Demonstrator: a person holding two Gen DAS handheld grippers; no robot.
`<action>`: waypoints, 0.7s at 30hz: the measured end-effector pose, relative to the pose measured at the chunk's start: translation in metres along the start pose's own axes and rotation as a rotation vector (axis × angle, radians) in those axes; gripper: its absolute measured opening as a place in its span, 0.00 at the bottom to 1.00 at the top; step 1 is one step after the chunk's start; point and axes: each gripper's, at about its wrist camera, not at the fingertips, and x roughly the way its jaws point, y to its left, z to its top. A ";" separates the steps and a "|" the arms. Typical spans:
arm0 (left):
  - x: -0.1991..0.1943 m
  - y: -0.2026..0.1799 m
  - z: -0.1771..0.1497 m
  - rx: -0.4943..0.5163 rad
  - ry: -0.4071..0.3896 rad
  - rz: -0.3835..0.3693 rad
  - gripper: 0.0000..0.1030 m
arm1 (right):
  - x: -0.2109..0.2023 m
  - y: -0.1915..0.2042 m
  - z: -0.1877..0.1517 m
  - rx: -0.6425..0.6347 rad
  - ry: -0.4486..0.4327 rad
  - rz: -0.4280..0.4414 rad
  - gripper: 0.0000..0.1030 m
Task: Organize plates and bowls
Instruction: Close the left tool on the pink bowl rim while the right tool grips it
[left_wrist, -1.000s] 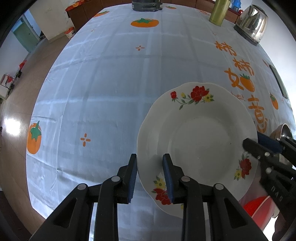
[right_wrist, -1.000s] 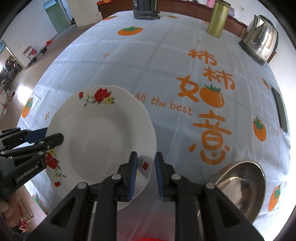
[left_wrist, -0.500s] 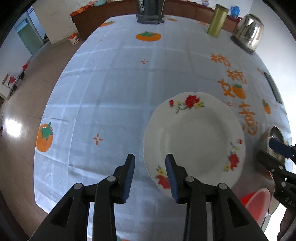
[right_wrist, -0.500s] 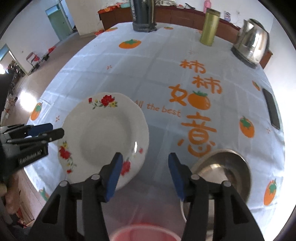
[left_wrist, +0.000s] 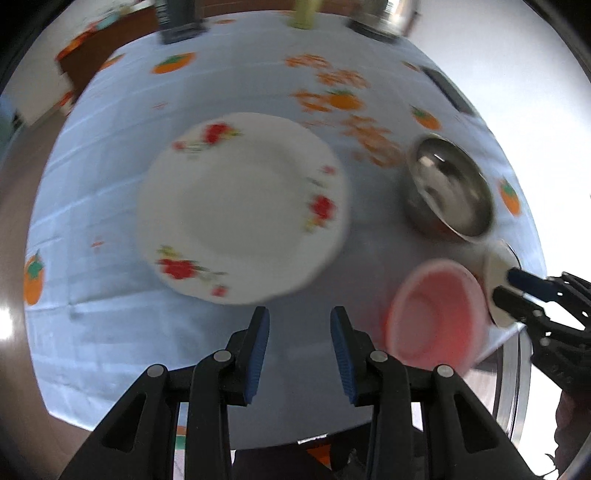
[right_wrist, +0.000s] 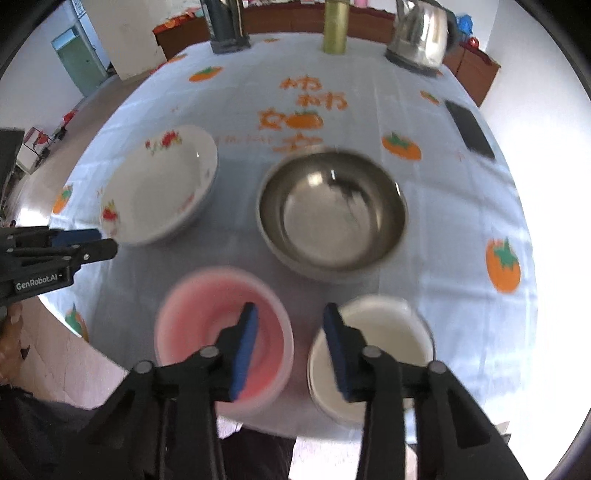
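A white plate with red flowers (left_wrist: 240, 206) (right_wrist: 159, 188) lies flat on the tablecloth, with nothing touching it. My left gripper (left_wrist: 300, 317) hangs open just short of the plate's near rim, its jaws bare. It shows at the left edge of the right wrist view (right_wrist: 92, 243). A steel bowl (right_wrist: 332, 214) (left_wrist: 448, 195) stands to the right of the plate. A pink bowl (right_wrist: 207, 321) (left_wrist: 436, 314) and a white bowl (right_wrist: 388, 332) sit by the near edge. My right gripper (right_wrist: 290, 314) (left_wrist: 517, 284) hovers over the gap between these two bowls, jaws closing with nothing between them.
At the far edge stand a steel kettle (right_wrist: 421, 33), a gold-green canister (right_wrist: 336, 26) and a dark appliance (right_wrist: 227, 26). A black phone (right_wrist: 471, 129) lies at the right. The table's near edge (right_wrist: 258, 424) runs just under both grippers.
Both grippers straddled the plate's rim a second ago; they have let go and drawn back toward the near edge. The plate stays on the cloth. The pink and white bowls came into view.
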 end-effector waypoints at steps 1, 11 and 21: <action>0.000 -0.005 0.000 0.013 0.002 -0.007 0.36 | 0.000 -0.001 -0.006 0.003 0.009 0.006 0.29; 0.018 -0.038 -0.006 0.073 0.070 -0.048 0.36 | 0.005 -0.010 -0.047 0.060 0.052 0.053 0.23; 0.028 -0.045 -0.012 0.082 0.100 -0.058 0.36 | 0.014 -0.005 -0.046 0.042 0.053 0.065 0.20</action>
